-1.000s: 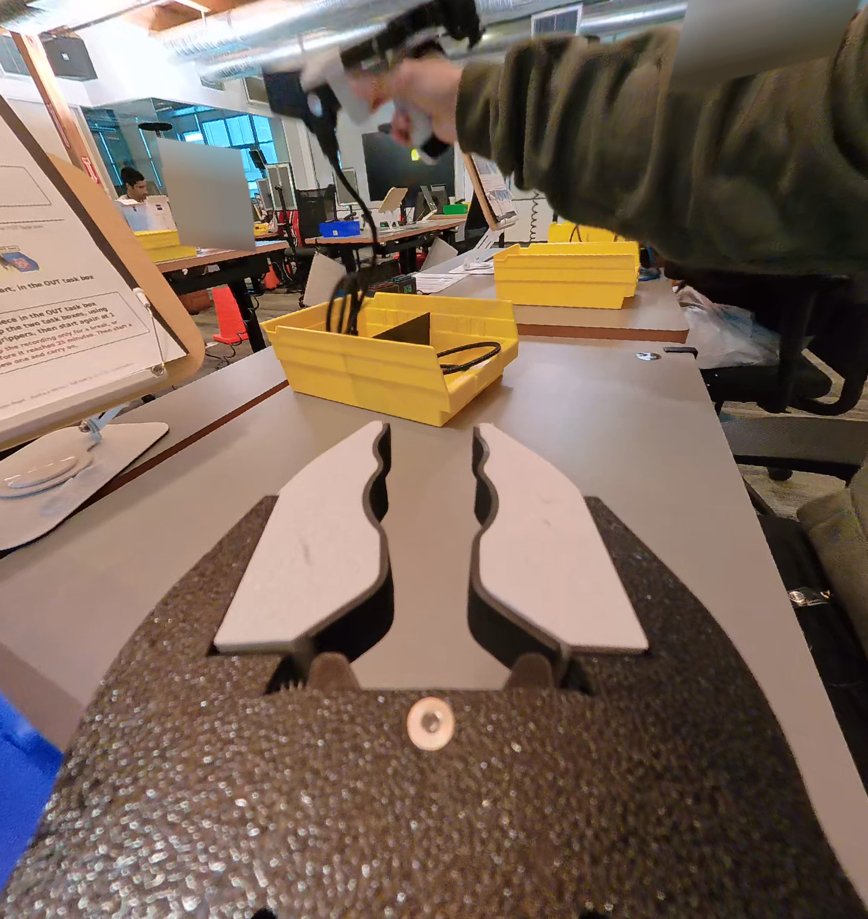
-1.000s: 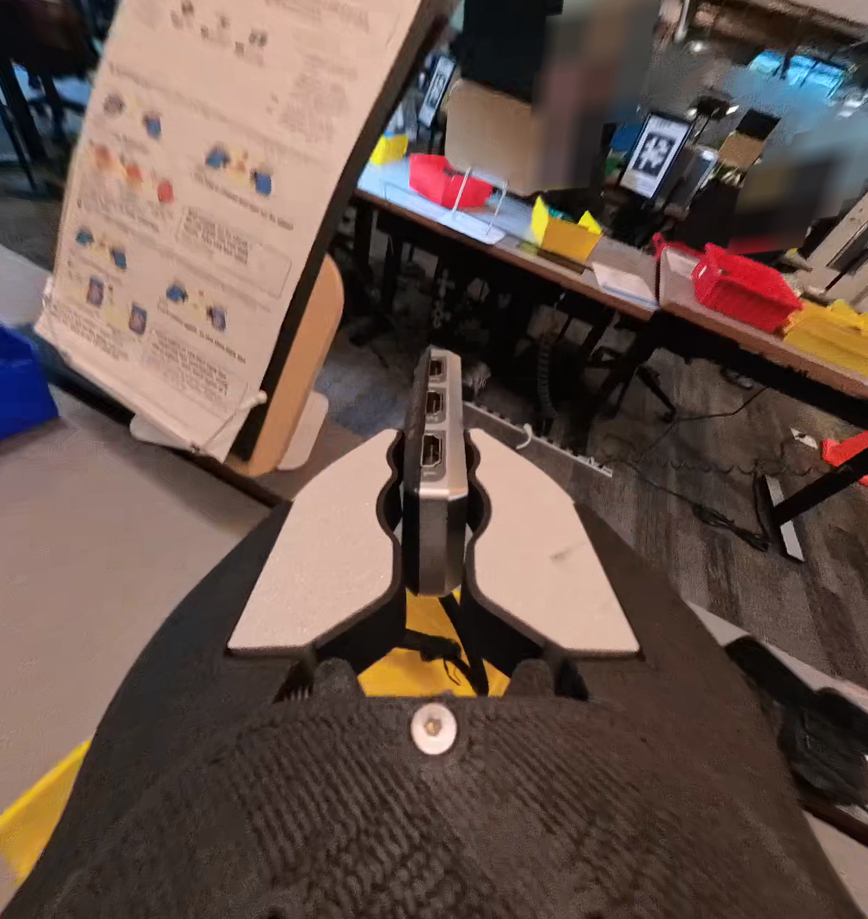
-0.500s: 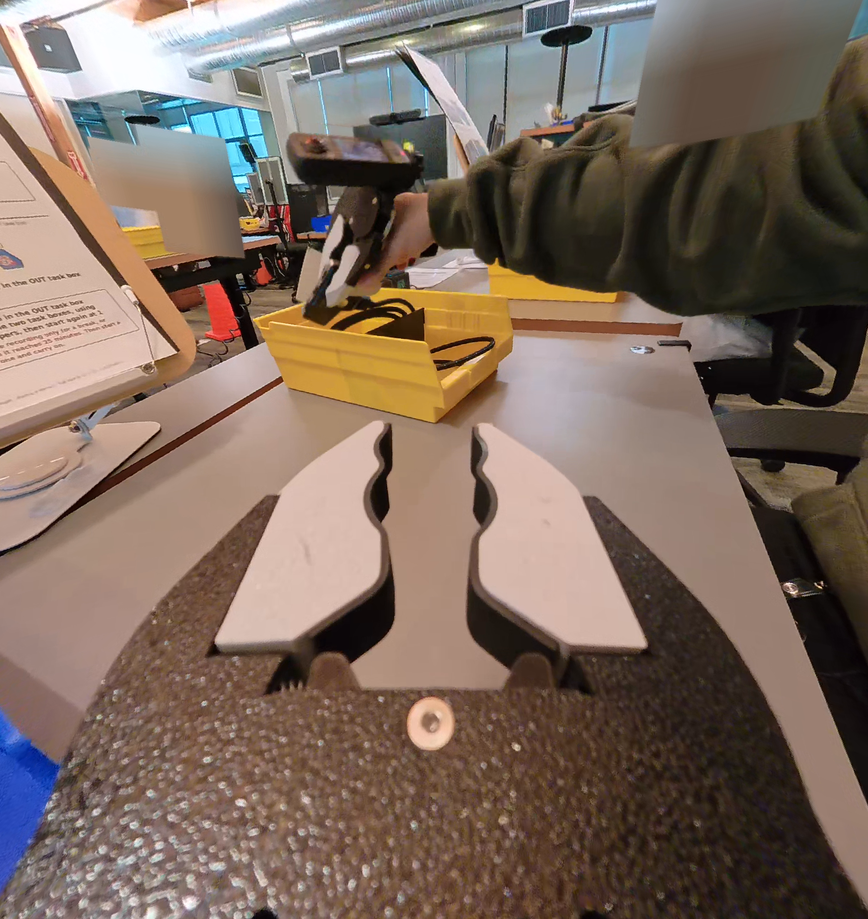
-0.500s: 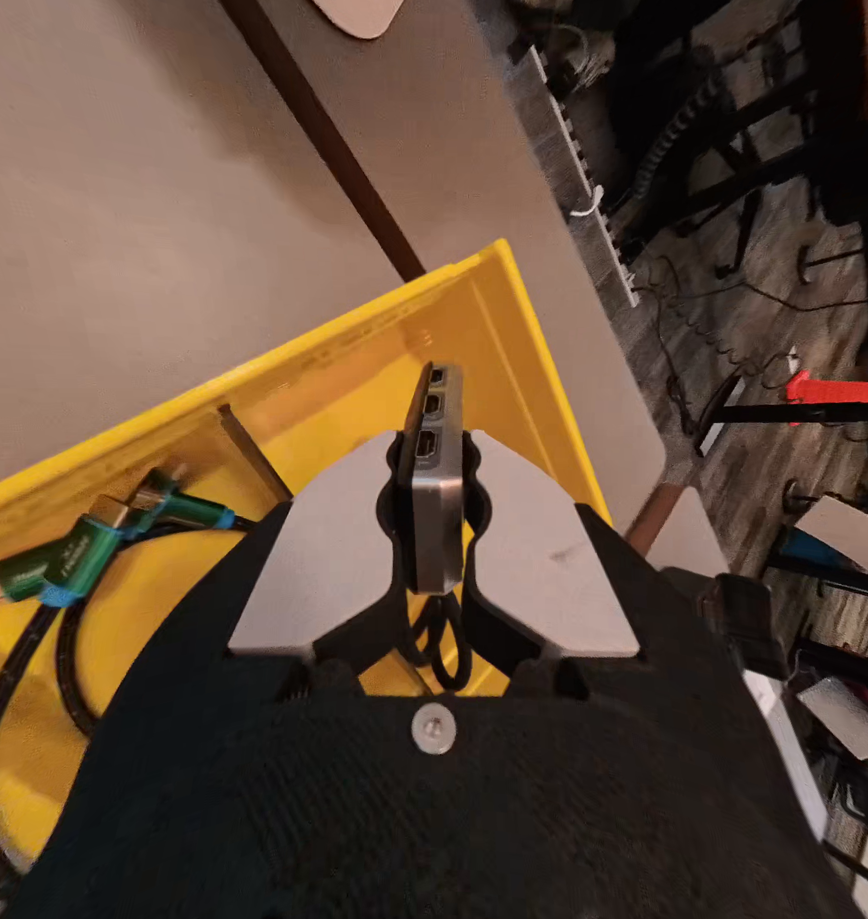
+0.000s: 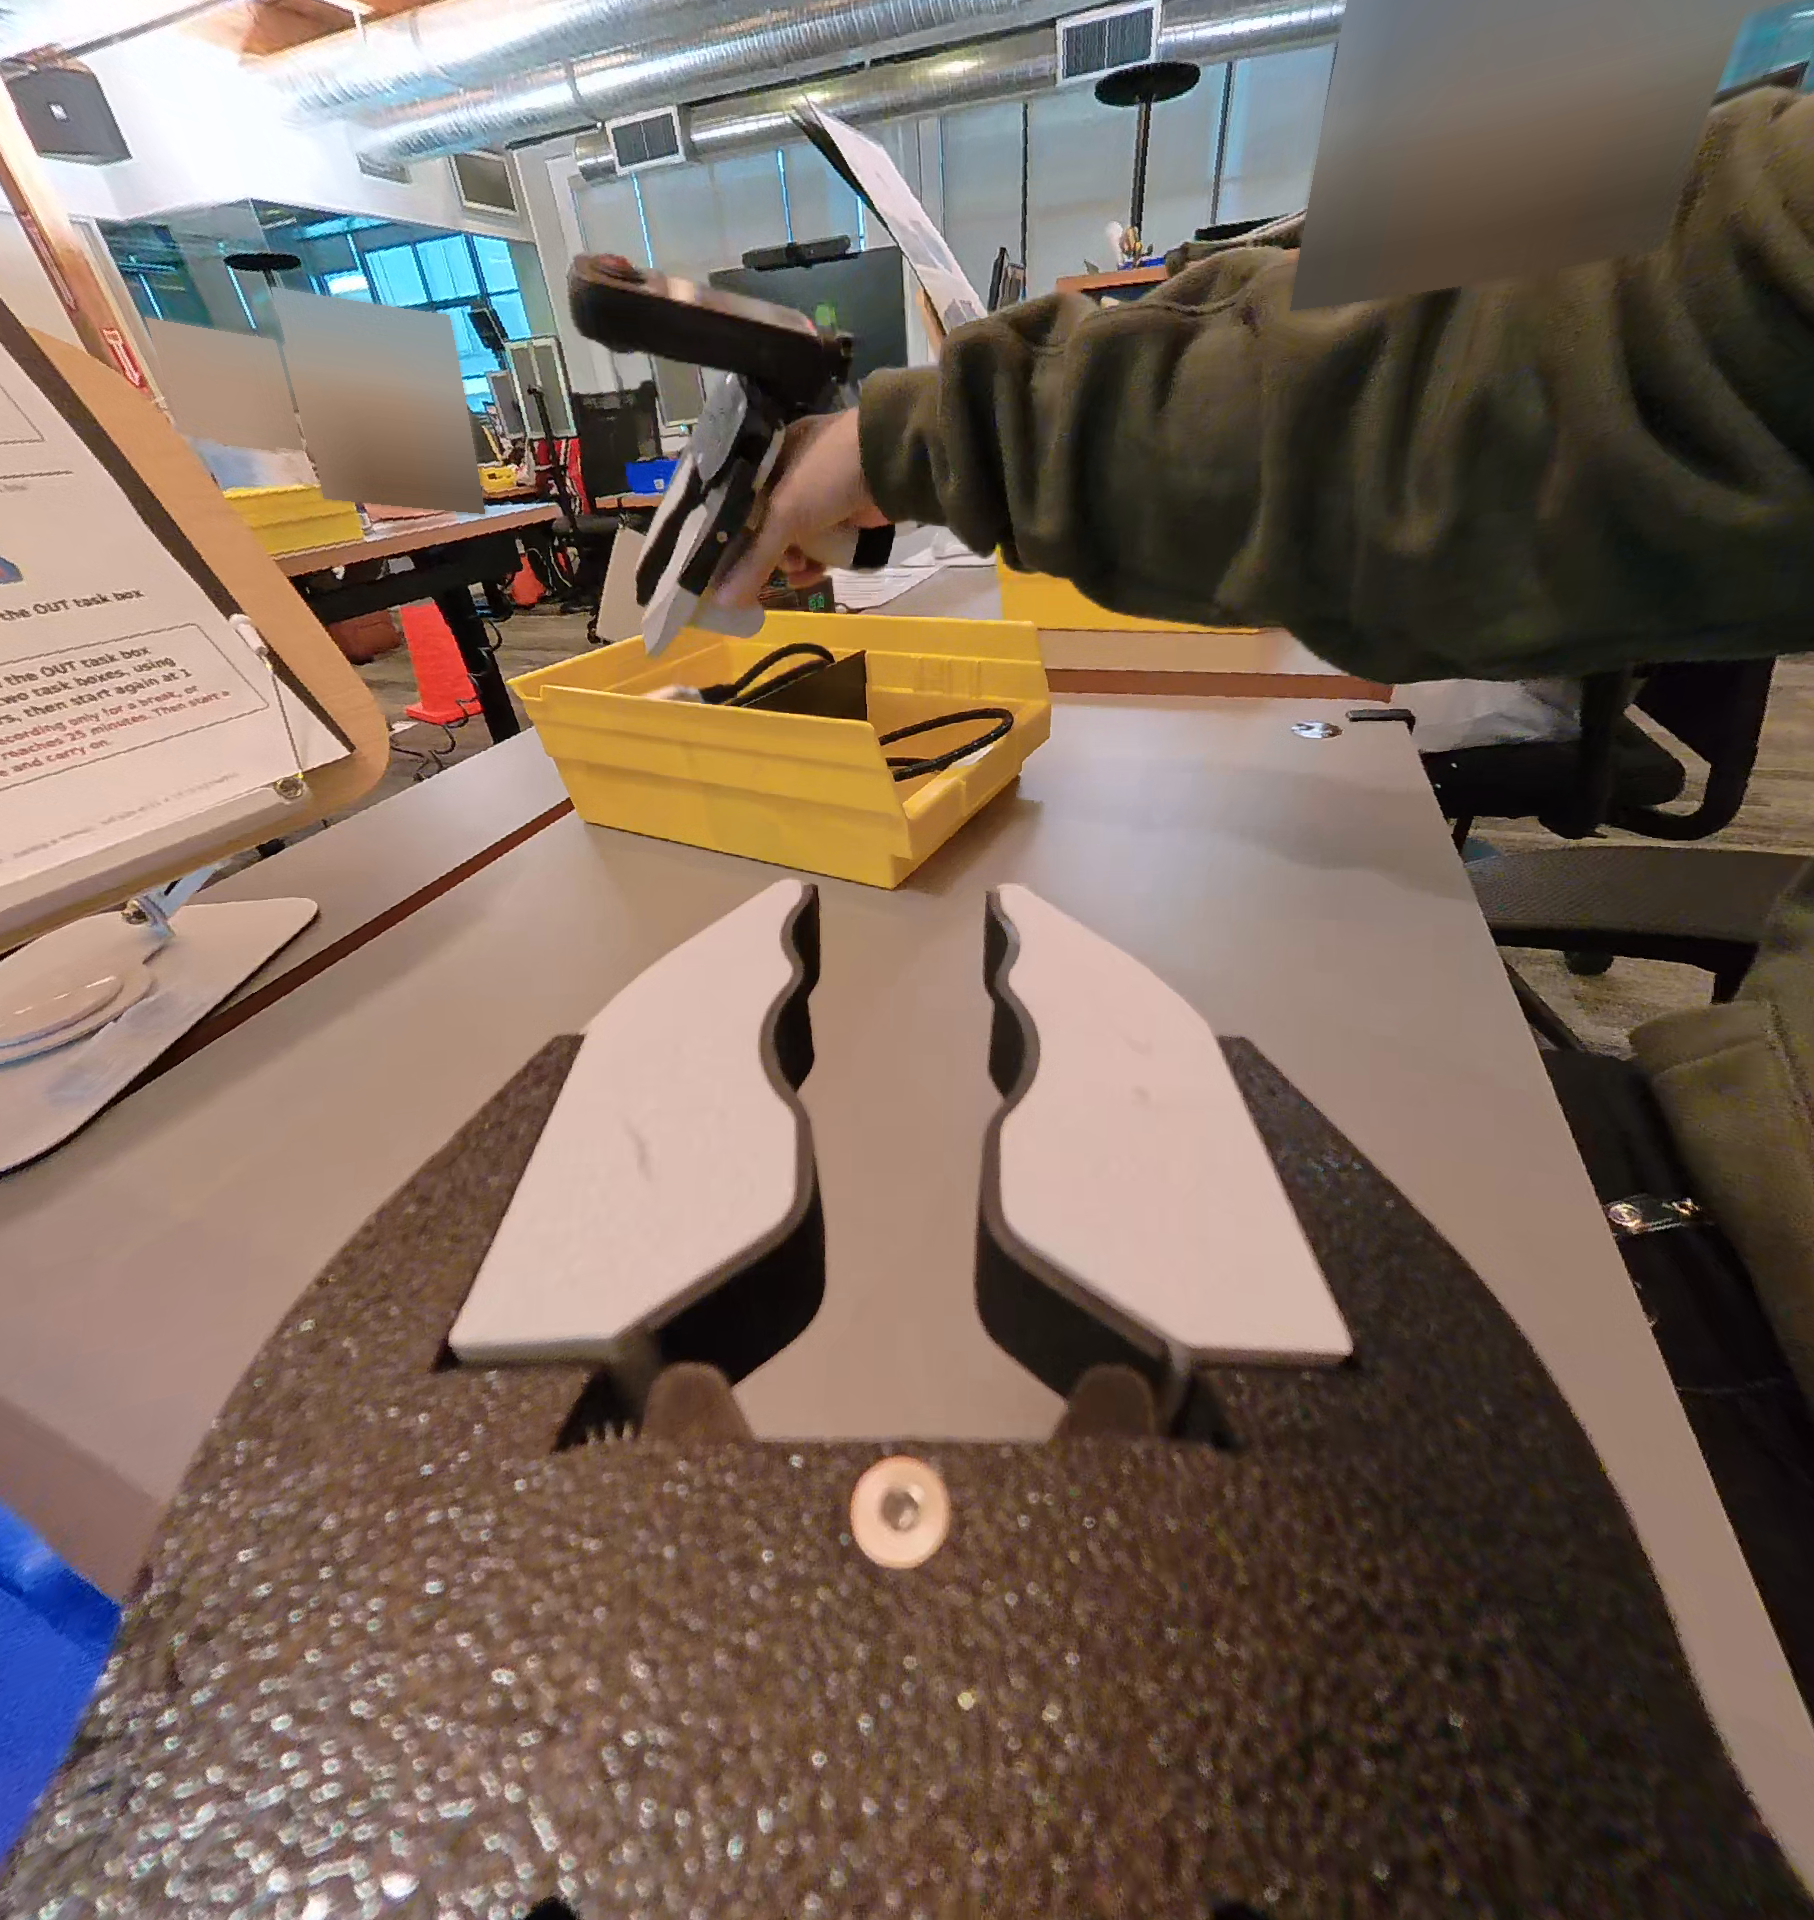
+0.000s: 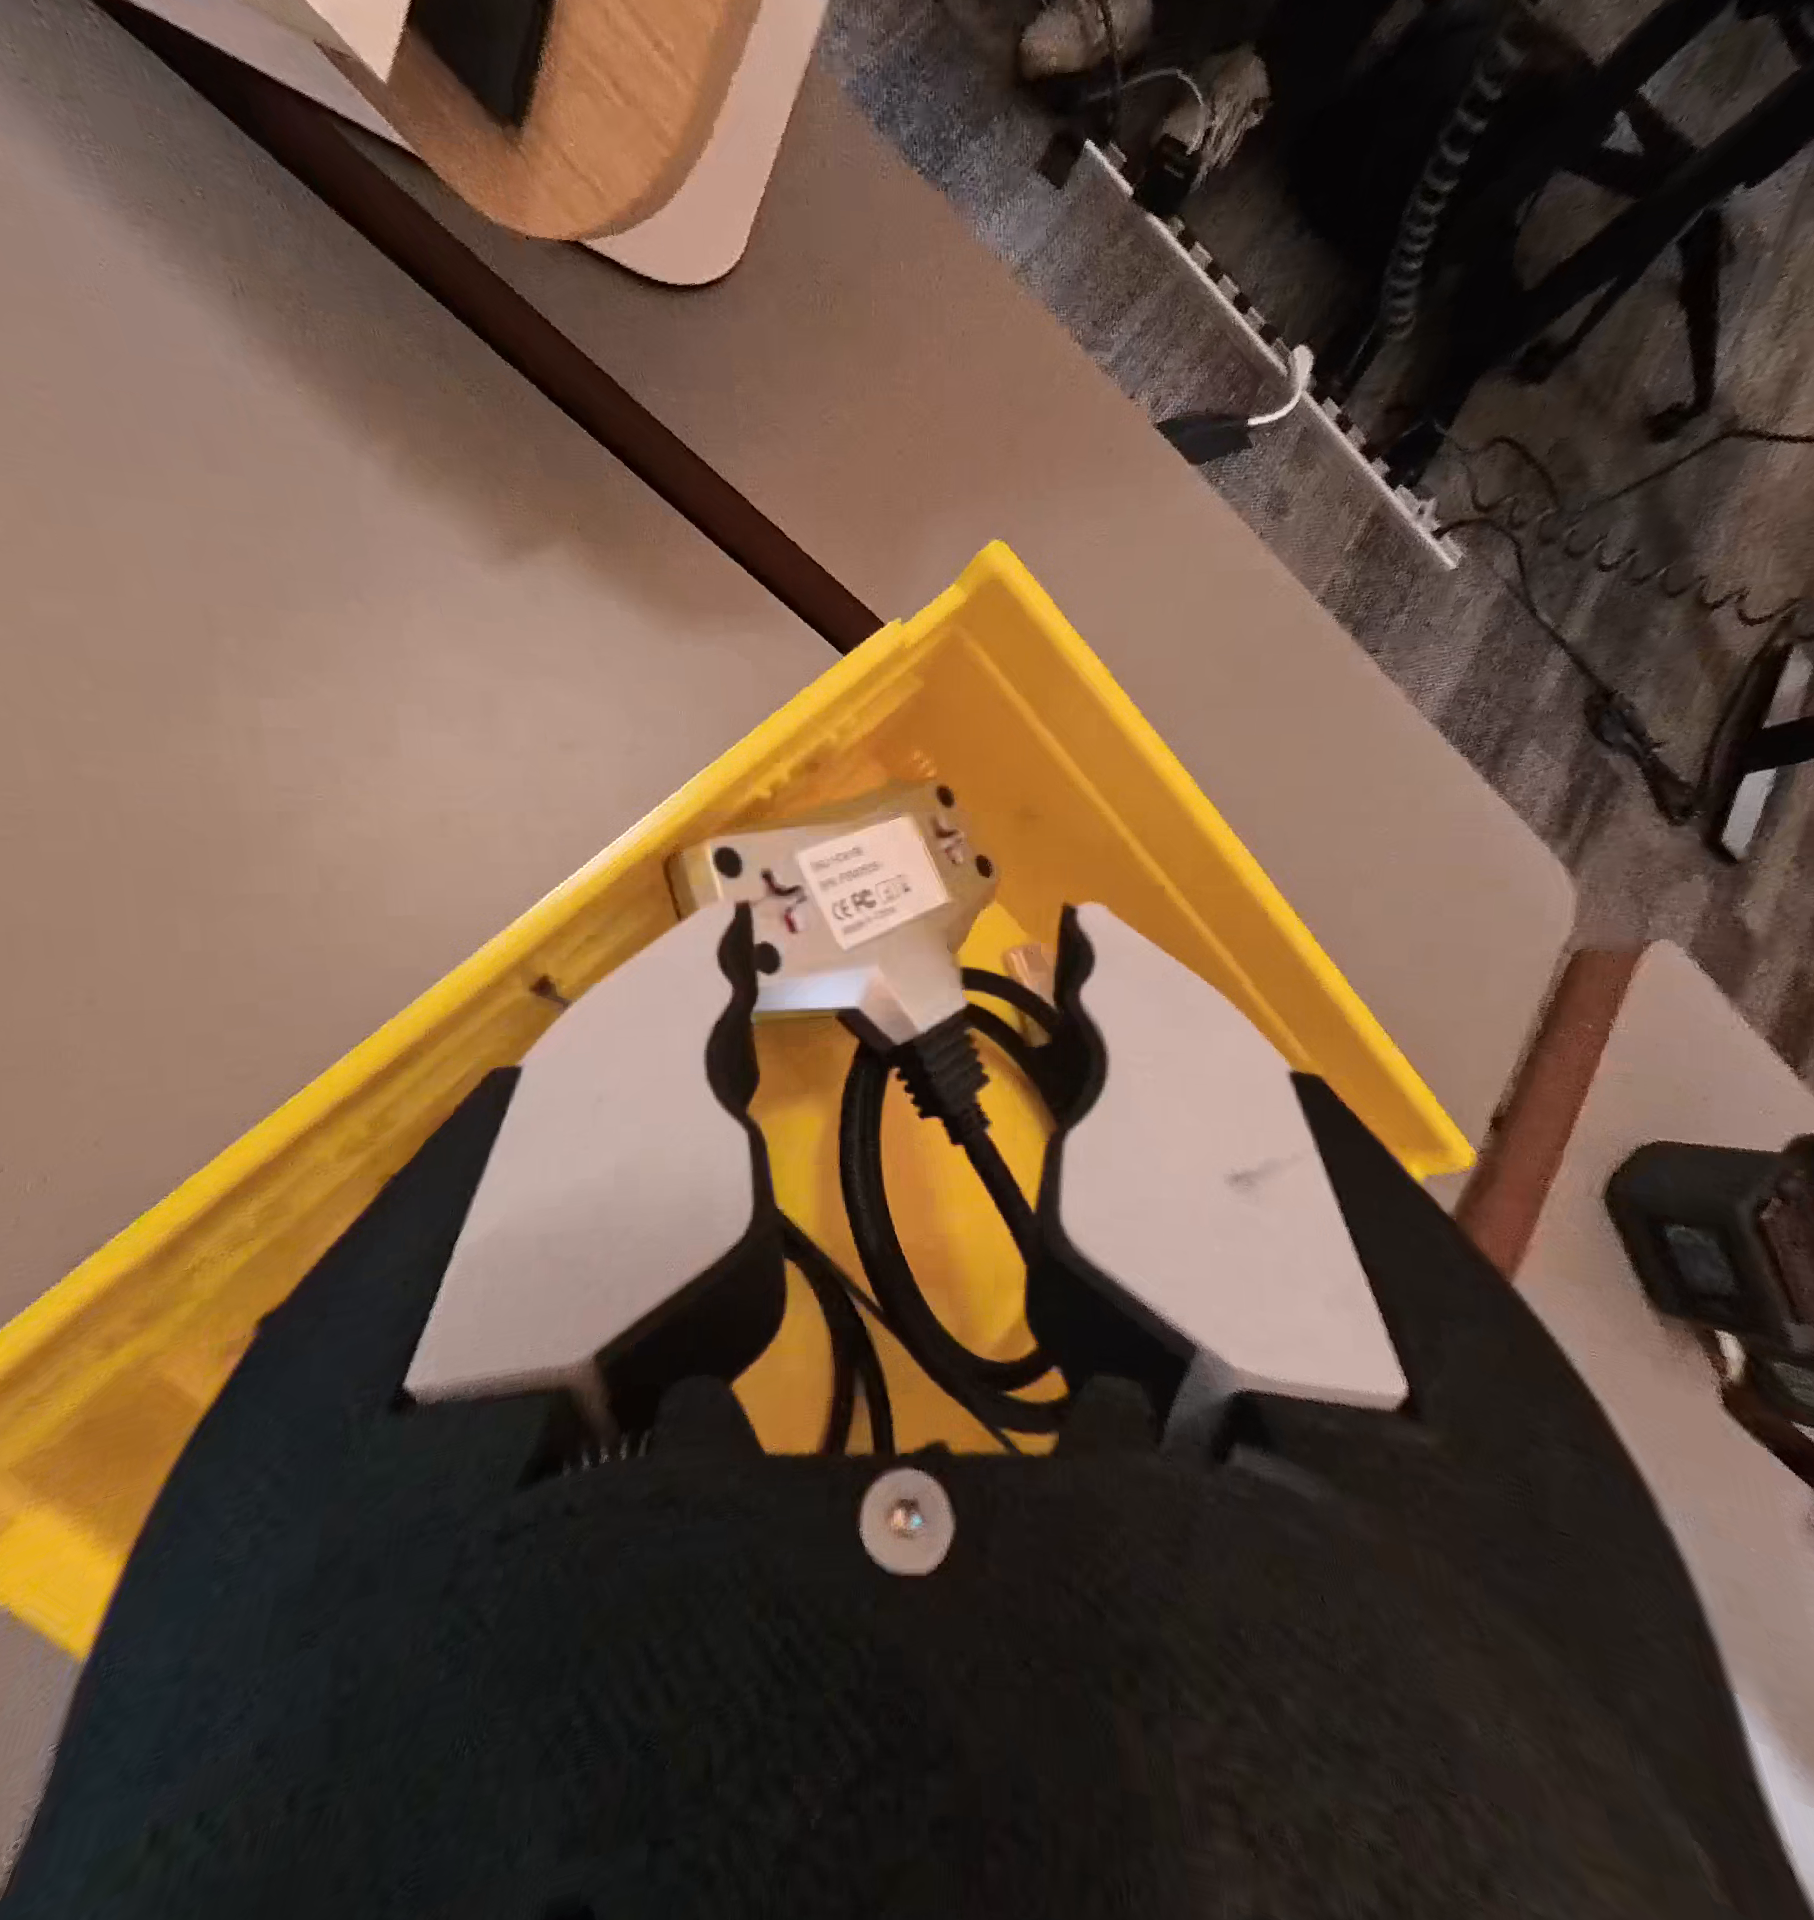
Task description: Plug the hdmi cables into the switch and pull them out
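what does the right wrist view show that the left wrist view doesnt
Only the right wrist view shows the silver switch lying label-up in the bin, below the open right gripper, with its black cable coiled beneath. Only the left wrist view shows the open left gripper over the bare table, and the sleeve. Both show the yellow bin.

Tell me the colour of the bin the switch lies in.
Yellow: the bin shows best in the right wrist view, the switch inside it.
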Tool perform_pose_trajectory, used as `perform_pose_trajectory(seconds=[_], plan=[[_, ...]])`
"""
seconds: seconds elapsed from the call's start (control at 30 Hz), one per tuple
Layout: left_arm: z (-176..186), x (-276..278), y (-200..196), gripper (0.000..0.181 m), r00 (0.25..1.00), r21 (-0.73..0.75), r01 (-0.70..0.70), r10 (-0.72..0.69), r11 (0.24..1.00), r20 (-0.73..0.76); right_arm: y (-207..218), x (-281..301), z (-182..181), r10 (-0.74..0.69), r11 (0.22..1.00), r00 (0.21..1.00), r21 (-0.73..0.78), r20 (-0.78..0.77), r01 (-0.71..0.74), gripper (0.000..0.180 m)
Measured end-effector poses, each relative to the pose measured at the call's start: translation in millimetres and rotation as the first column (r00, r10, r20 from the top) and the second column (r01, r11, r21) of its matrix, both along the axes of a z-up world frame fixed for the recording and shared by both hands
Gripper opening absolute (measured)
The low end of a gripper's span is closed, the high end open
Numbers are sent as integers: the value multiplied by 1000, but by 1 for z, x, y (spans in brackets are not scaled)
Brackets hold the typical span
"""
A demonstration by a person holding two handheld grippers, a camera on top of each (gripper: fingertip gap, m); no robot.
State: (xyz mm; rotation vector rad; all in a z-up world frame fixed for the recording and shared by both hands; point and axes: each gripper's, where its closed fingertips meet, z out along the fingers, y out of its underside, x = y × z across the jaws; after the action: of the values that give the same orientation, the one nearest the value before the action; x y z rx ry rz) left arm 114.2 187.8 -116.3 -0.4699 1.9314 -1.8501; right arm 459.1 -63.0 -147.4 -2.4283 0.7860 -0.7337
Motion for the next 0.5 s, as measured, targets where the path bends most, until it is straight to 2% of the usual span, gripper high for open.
perform_pose_trajectory(seconds=[0.07, 0.13, 0.23, 0.33, 0.43, 0.5], plan=[[1, 0, 0, 29, 1000, -1, 1, -1, 1000, 0, -9, -1, 5, 0, 996, 999, -84, 40, 3, 48], [2, -1, 0, 29, 1000, -2, 3, -3, 1000, 3, -12, -9, -1, 18, 992, 1000, -121, -2, -18, 50], [2, -2, -1, 29, 1000, 13, 3, -3, 1000, 8, -3, -20, -5, 44, 994, 999, -96, -17, -46, 54], [1, -2, 0, 29, 1000, 33, -7, 7, 999, 8, 12, -32, 1, 70, 996, 996, -63, 52, -67, 54], [0, 0, 6, 29, 999, 58, -35, 34, 998, 15, 46, -68, 25, 86, 984, 982, 142, 169, -111, 56], [0, 3, 16, 29, 996, 81, -85, 83, 993, 24, 75, -111, 40, 147, 925, 962, 312, 228, -216, 62]])
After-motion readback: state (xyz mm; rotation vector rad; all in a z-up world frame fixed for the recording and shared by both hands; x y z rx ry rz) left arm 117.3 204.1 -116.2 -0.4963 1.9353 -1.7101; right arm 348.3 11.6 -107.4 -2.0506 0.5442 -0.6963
